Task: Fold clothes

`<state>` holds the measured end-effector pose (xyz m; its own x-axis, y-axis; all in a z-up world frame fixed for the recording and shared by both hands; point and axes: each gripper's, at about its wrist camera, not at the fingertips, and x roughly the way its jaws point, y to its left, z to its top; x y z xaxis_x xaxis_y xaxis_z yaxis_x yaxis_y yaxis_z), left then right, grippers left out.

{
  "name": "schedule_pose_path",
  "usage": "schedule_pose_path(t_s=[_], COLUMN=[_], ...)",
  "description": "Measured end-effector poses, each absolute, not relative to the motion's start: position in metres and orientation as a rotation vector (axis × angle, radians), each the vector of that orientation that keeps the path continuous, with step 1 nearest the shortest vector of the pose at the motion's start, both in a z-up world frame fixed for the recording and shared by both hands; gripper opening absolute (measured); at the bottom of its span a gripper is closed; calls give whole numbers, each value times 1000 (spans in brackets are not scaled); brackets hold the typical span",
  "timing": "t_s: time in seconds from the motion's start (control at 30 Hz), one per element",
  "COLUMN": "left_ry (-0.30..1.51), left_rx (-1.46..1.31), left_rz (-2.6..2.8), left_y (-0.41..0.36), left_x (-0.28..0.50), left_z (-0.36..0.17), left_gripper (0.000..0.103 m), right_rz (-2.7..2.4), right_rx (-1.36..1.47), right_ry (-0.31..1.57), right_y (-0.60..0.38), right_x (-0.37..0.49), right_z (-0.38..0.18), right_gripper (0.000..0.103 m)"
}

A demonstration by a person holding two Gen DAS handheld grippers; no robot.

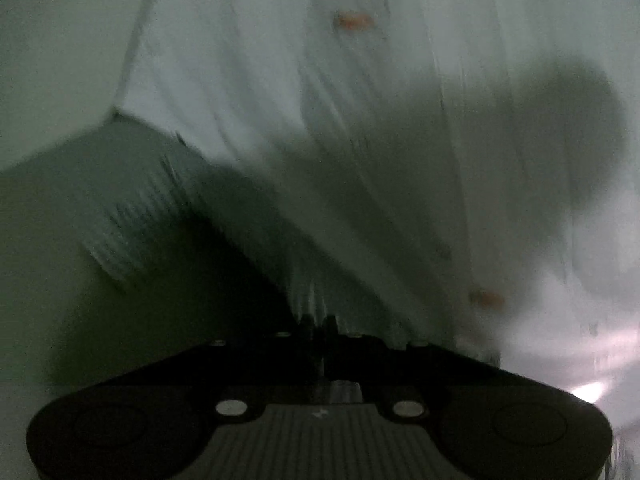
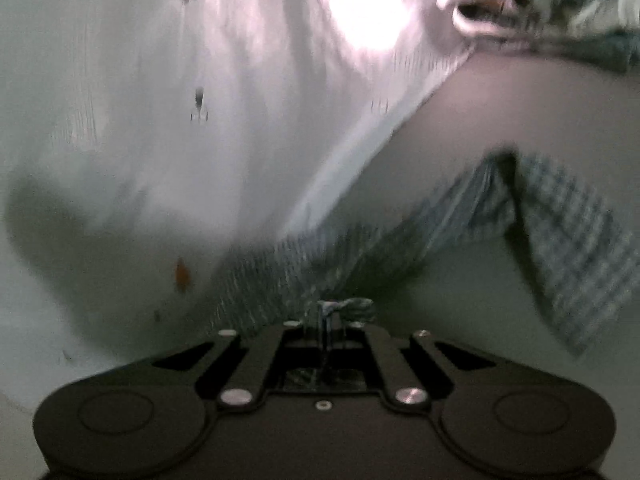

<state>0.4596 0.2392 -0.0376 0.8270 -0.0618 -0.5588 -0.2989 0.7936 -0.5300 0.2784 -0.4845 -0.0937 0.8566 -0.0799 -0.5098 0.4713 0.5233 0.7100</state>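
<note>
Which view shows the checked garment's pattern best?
The right wrist view: the checked garment shows its grid, pinched in the right hand-held gripper. The left wrist view shows only a blurred, shadowed fold of it.

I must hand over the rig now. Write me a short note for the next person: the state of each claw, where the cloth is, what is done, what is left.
Left claw: shut on the edge of the checked cloth, which hangs stretched away from it.
Right claw: shut on another edge of the same checked cloth; a pinch of fabric shows between the tips.
Surroundings: a white sheet with small orange marks lies under the cloth. More garments lie at the far right, blurred.
Done: both edges are gripped and lifted.
Left: no fold is visible yet; carry the edges over, lay them flat, release. Both views are blurred, so check the grips first.
</note>
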Motion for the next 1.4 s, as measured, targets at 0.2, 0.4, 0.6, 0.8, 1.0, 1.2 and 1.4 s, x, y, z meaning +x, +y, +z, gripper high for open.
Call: schedule_pose_path(t_s=[0.2,0.4,0.6,0.8,1.0,1.2,1.4], left_ry=[721,856,860,925,880,837,874], left_rx=[-507,-451,-487,-277,-220,-205,-263], left_rz=[225,165,50,-103,-71,-44,-101], left_y=[238,222,217,174,149,141,138], left_x=[471,439,406,402,406,419,434], left_z=[-62,-94,-106,-111,-126,-132,-139], left_gripper=[29,64,78,84,85,85,29], right_rz=[-444,-485,-480,-377,-382,-419,-373], right_rx=[858,800,656,604,545,508,563], right_ry=[561,626,676,710,772,760,745], right_y=[-485,-479,-478,-472,-463,-462,-467], right_x=[279,268,270,275,285,287,291], right_z=[-108,-122,-125,-133,-144,-148,-154], right_gripper=[22,41,48,50,52,52,20])
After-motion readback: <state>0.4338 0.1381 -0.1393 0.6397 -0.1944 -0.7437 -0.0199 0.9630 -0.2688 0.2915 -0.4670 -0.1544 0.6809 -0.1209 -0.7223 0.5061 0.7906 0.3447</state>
